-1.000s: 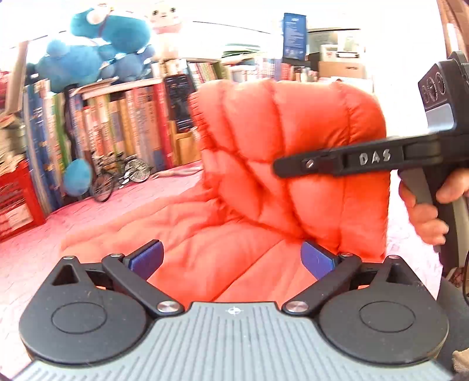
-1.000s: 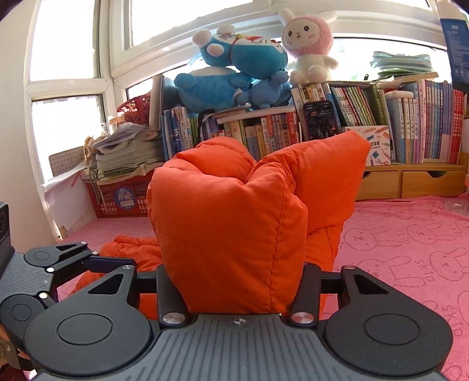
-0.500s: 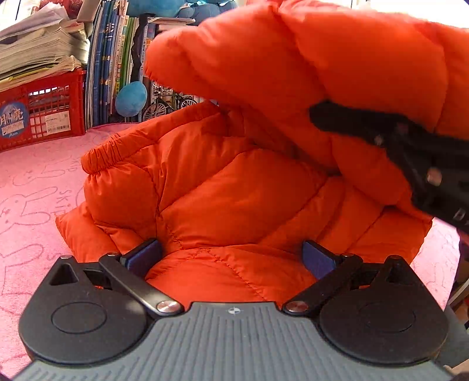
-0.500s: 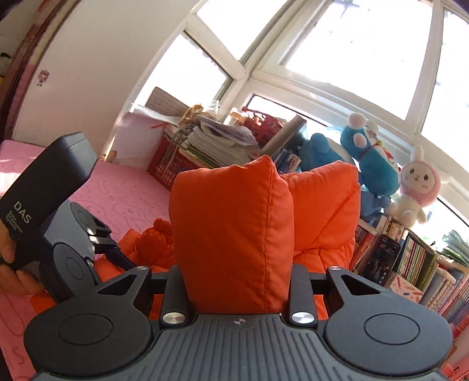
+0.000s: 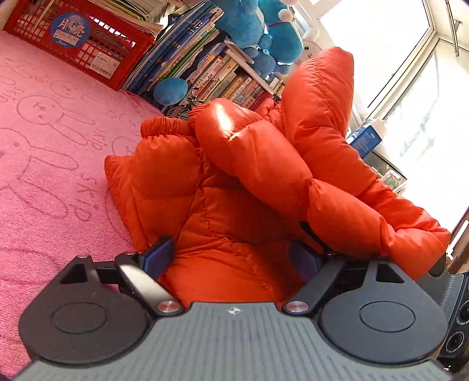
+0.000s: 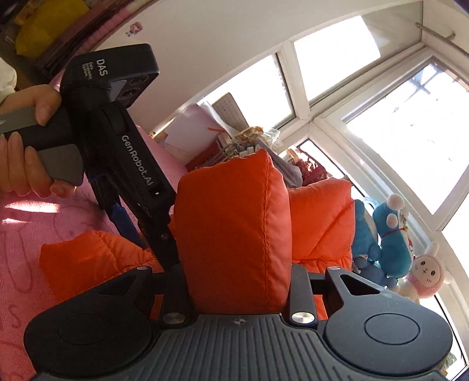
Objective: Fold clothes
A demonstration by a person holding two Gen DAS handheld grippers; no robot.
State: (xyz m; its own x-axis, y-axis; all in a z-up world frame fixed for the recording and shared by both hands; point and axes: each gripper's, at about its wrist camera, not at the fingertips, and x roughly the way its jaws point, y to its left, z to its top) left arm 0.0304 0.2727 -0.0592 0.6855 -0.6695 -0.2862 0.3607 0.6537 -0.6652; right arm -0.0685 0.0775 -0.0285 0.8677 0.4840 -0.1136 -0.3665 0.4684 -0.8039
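Left gripper [image 5: 231, 258] is reaching over the orange puffer jacket [image 5: 234, 181], its blue pads [image 5: 159, 255] standing wide at roughly 9 and 3 o'clock of the padded fabric between them; its jaws have just been closing in, but whether they are pressing the fabric yet is not clear. From the left wrist view the jacket is lying on the pink bunny-print mat [image 5: 49, 152], its bulk filling the centre, with a quilted flap rising toward 1 o'clock and draping down toward 4 o'clock. A red crate [image 5: 73, 41] is sitting at 11 o'clock, beside a row of books [image 5: 211, 73] and blue plush toys [image 5: 258, 26] at 12 o'clock. Right gripper [image 6: 239, 287] is clamping a thick fold of the jacket, which is standing upright between its narrowed jaws. At 10 o'clock of that view a hand [image 6: 26, 146] is gripping the handle of the other tool, and windows [image 6: 395, 102] are glowing at 2 o'clock.
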